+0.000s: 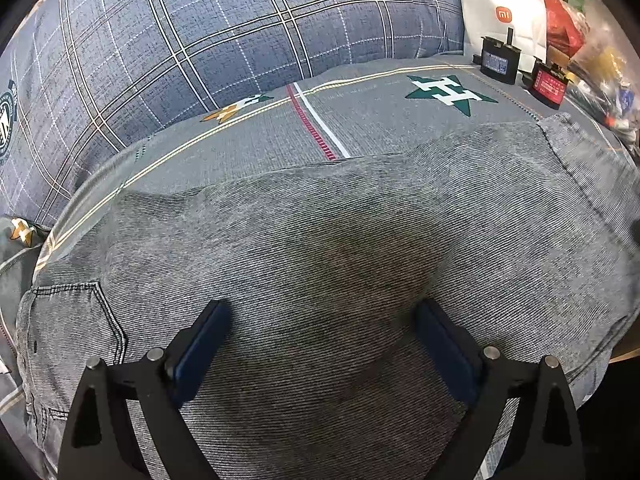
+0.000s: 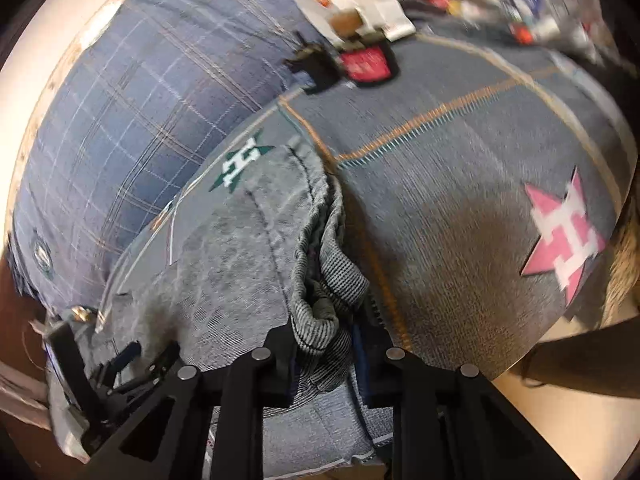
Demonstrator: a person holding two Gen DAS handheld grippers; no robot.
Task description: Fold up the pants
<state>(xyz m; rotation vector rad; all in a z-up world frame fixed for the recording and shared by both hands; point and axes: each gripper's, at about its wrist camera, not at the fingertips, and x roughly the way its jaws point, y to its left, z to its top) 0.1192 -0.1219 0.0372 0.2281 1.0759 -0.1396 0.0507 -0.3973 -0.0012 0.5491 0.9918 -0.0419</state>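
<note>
Two tools: left tool (image 1: 322, 344) spread above pants (image 1: 340, 248), right tool (image 2: 324, 354) pinching their bunched hem

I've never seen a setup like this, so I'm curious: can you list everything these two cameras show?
pants: one, grey, spread across the bedding
bed cover: one, grey with star prints, under the pants
quilt: one, blue plaid, behind the cover
paper bag: one, white, far right corner
small boxes: two, one dark blue, one red, beside the bag
clutter: mixed colours, far right, too blurred to name
left hand-held gripper: black, blue pads, open above the pants
right hand-held gripper: black, closed on the pants' edge
</note>
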